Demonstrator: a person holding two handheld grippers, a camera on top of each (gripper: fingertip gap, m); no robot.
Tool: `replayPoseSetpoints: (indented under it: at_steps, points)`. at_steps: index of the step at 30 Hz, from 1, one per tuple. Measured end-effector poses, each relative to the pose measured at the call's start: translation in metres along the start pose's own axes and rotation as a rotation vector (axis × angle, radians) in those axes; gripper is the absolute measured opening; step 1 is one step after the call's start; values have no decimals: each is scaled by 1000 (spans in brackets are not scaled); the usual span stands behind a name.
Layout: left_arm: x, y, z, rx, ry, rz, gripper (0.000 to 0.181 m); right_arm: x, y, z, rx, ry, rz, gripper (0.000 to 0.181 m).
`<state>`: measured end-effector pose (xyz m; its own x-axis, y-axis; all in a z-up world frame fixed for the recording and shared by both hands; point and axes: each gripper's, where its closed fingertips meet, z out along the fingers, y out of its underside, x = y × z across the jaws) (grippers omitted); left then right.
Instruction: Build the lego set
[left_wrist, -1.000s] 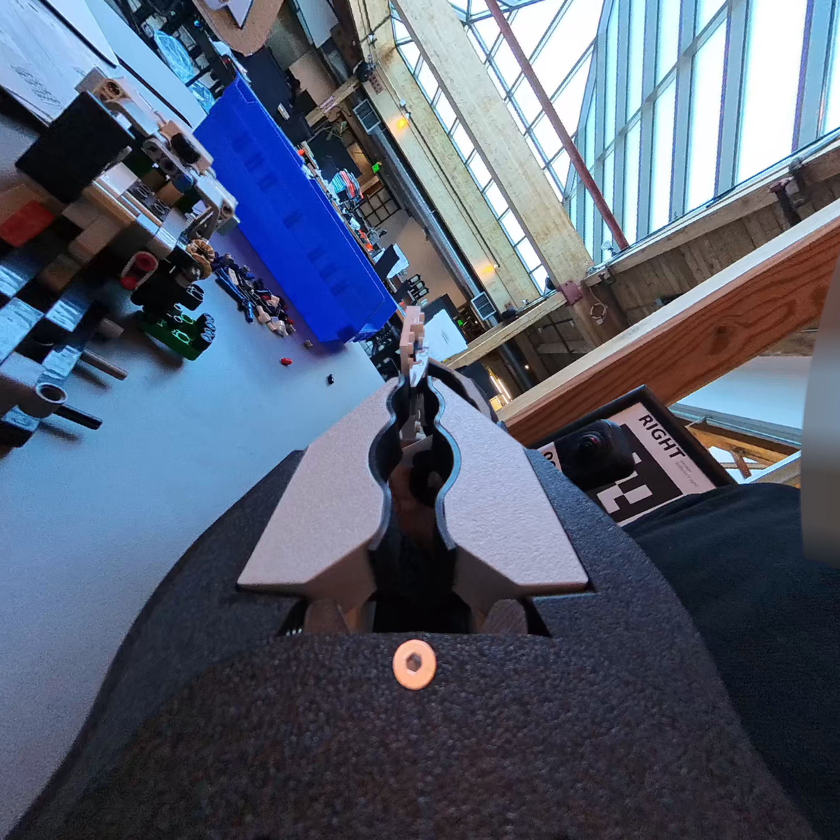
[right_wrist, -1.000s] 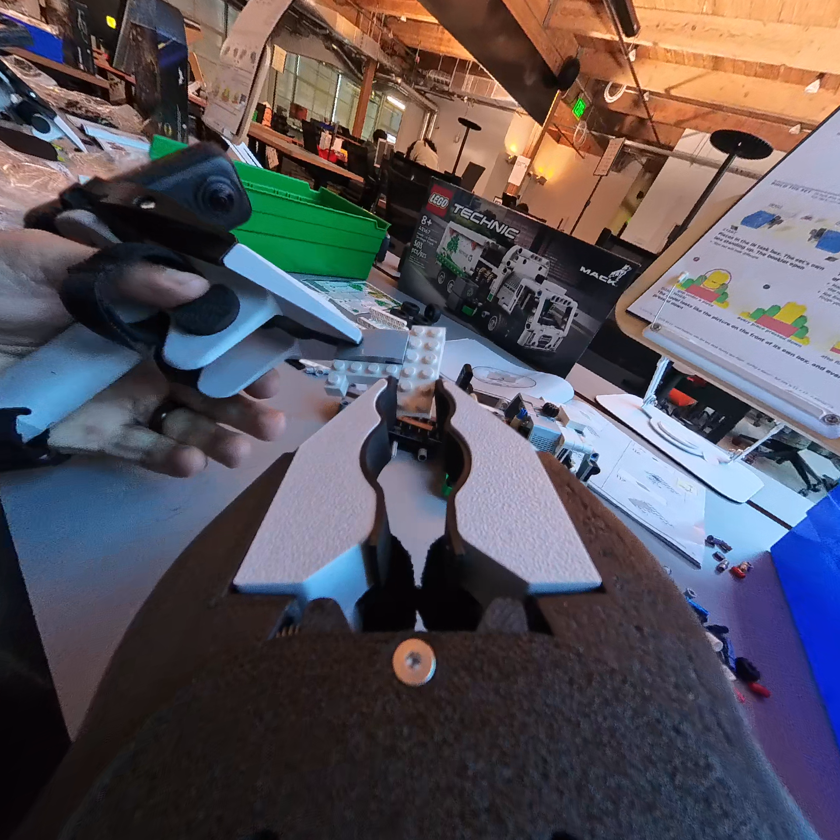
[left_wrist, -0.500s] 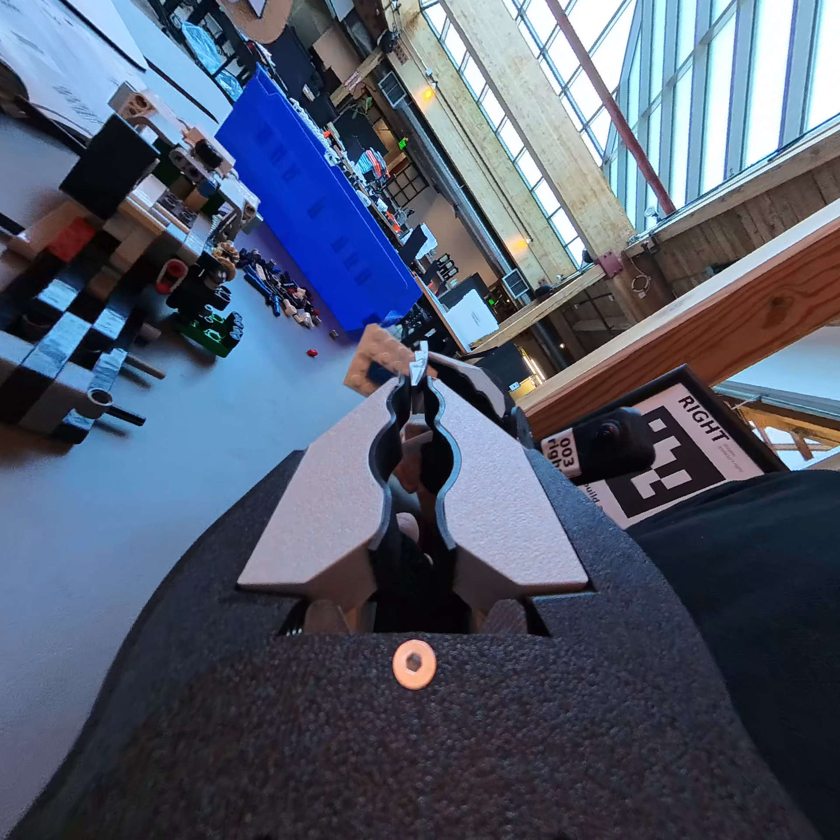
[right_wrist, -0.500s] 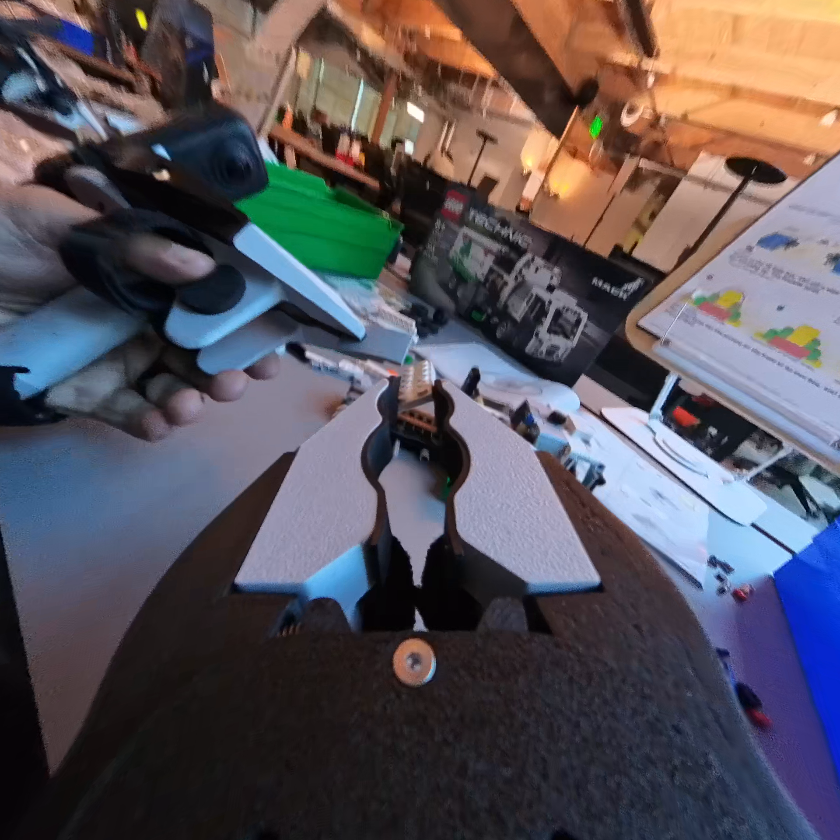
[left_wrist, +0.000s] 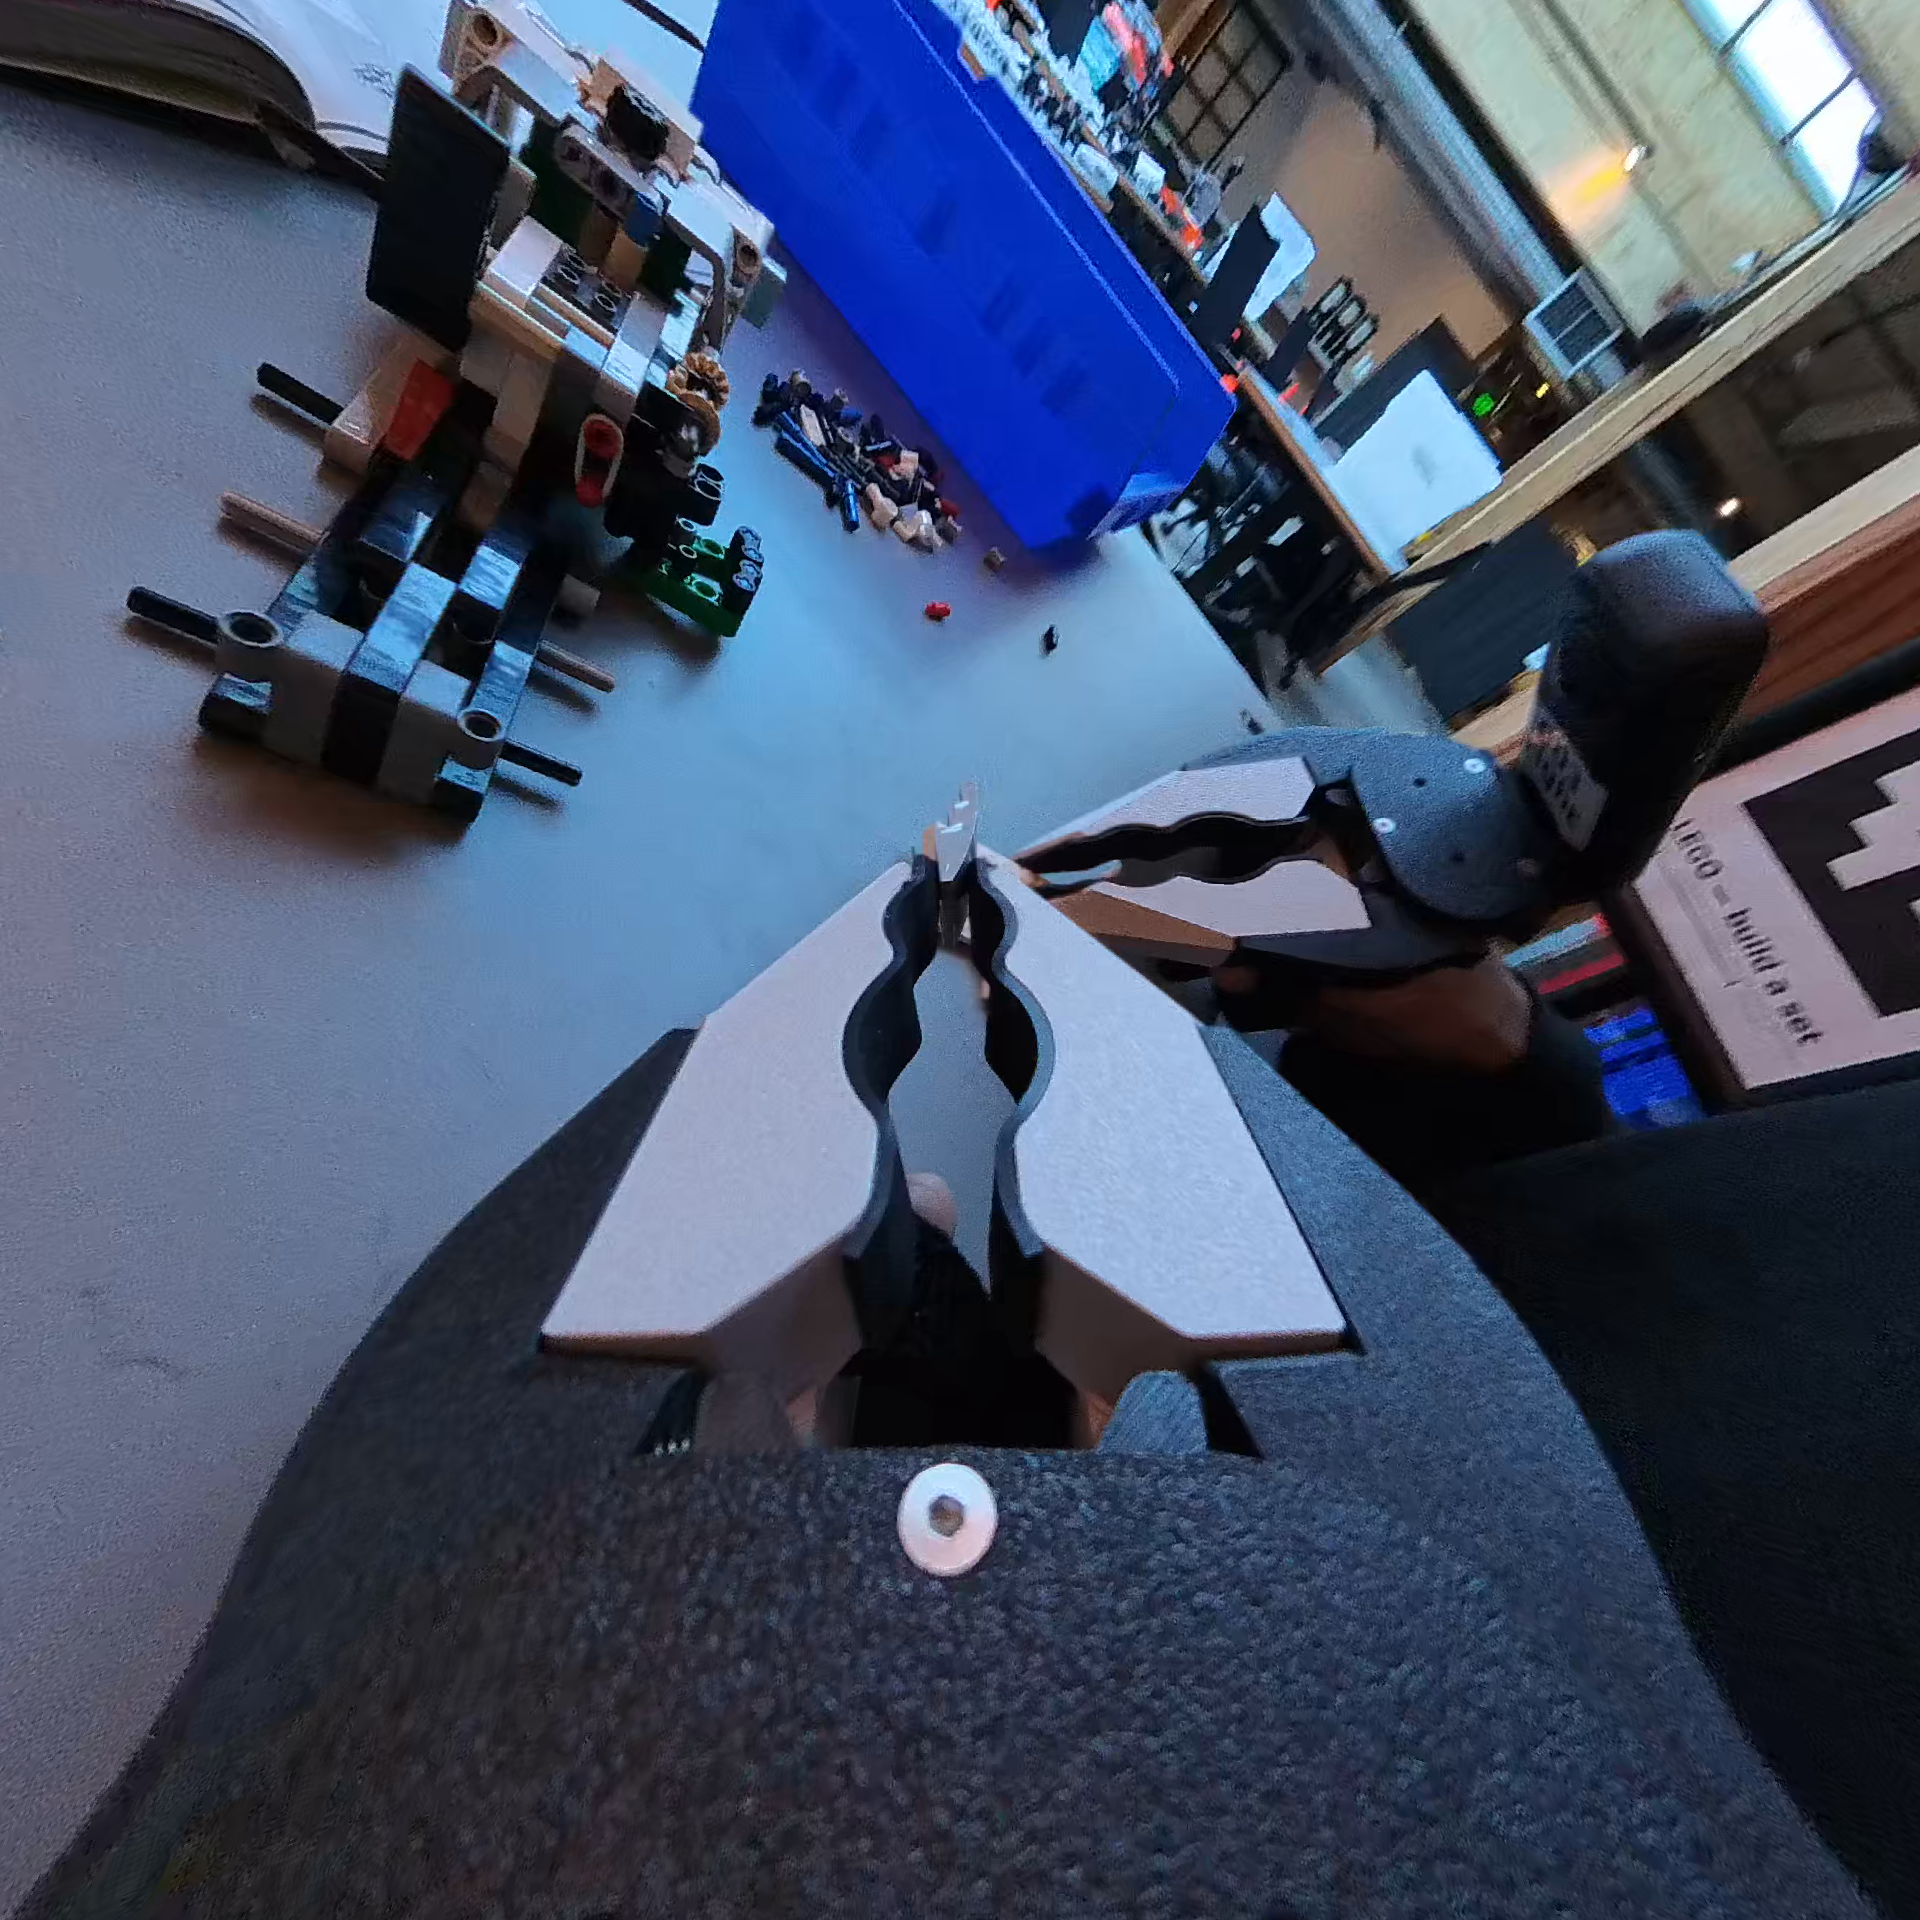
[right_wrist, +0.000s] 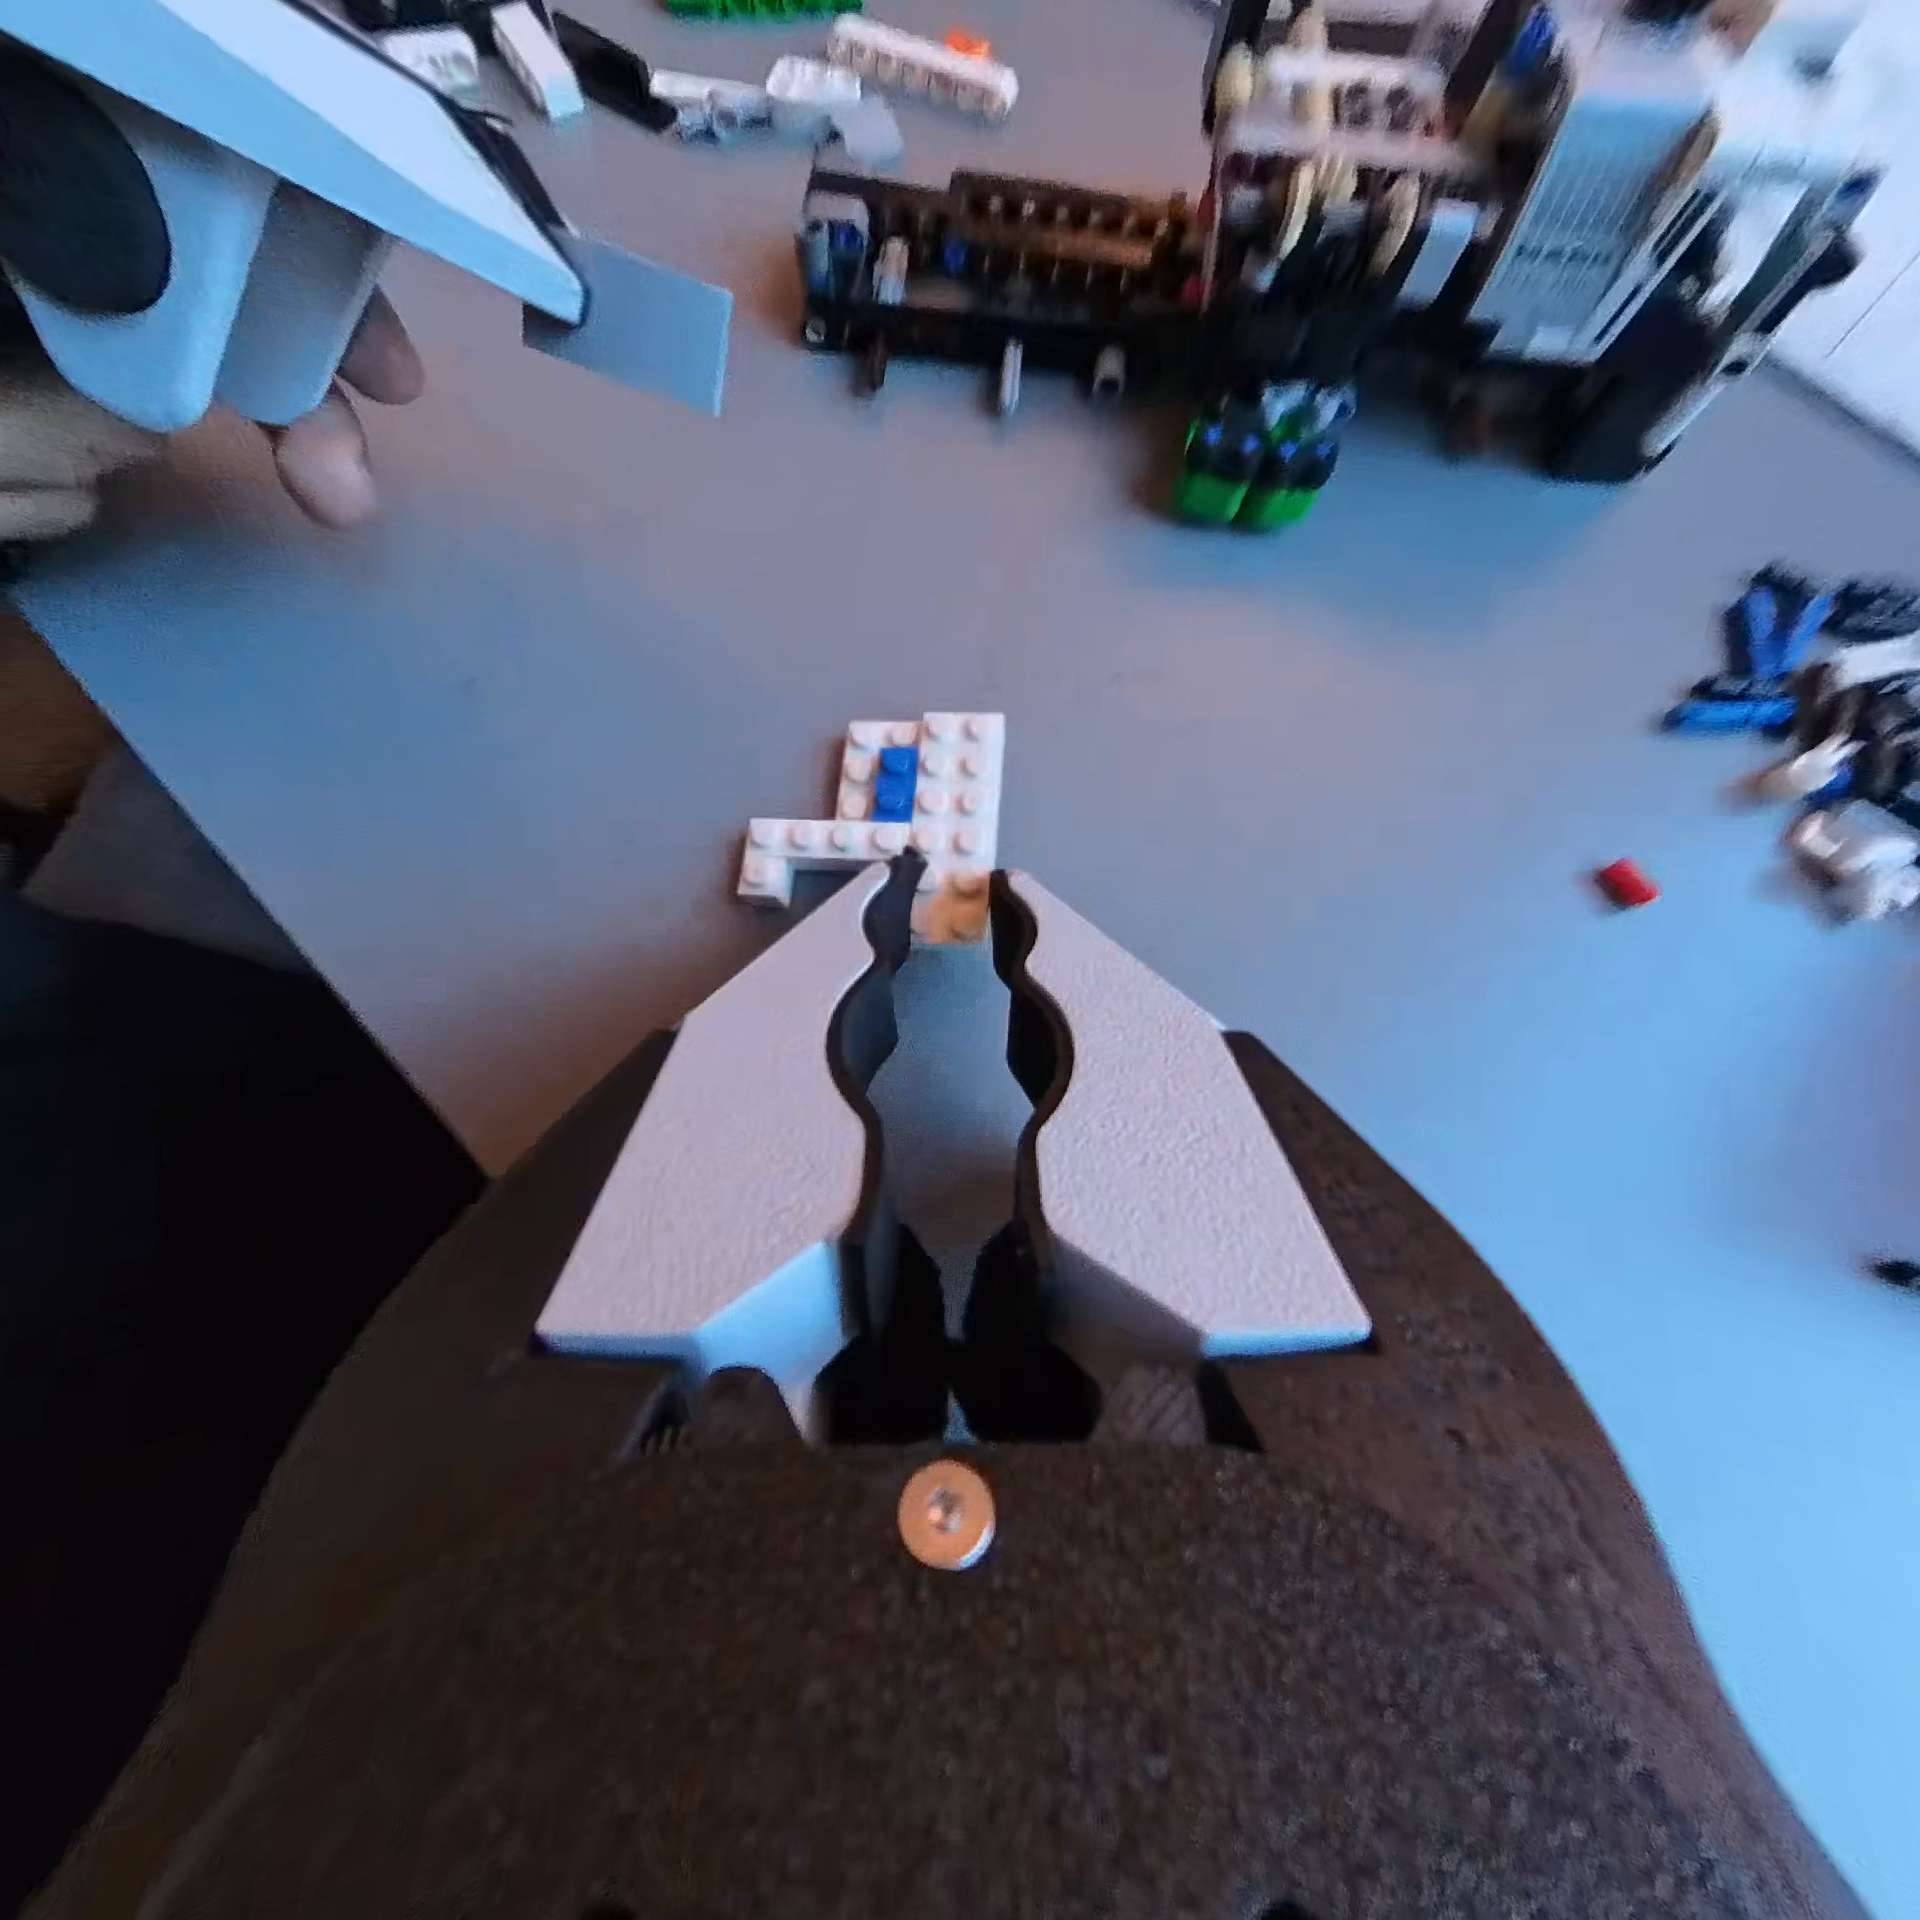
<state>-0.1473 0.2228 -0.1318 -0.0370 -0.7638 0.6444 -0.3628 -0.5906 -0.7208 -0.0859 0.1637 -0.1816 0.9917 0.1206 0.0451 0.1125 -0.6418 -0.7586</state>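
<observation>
A thin grey plate (right_wrist: 634, 330) is pinched in the left tongs (right_wrist: 566, 301). A white plate assembly (right_wrist: 914, 800), lying on the bench (right_wrist: 1143, 675), is gripped at its near edge by the right tongs (right_wrist: 951, 883).

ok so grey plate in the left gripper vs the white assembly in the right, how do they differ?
1. The grey plate is one smooth rectangle; the white assembly is several studded plates in an irregular shape.
2. The grey plate is plain; the white assembly carries a blue piece.

Shared: both are thin and flat, each clamped at one end, by the left gripper and the right gripper.
</observation>
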Motion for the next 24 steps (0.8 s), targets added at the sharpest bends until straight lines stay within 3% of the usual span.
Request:
replayPoseSetpoints:
  at_steps: [7, 12, 17, 20, 24]
  points:
    - [-5, 13, -3, -97, -52, 106, 4, -22, 12, -11, -62, -50, 44, 18]
    - [9, 16, -6, -98, 61, 83, 4, -23, -6, -18, -40, -139, -49, 29]
    - [38, 10, -12, -43, 232, 158, 4, -57, -68, -23, 214, -515, -45, 30]
    - [45, 8, -17, -37, 283, 139, 4, -71, -82, -26, 257, -708, 8, 20]
    - [45, 10, -18, -44, 283, 144, 4, -74, -85, -24, 273, -795, 79, 5]
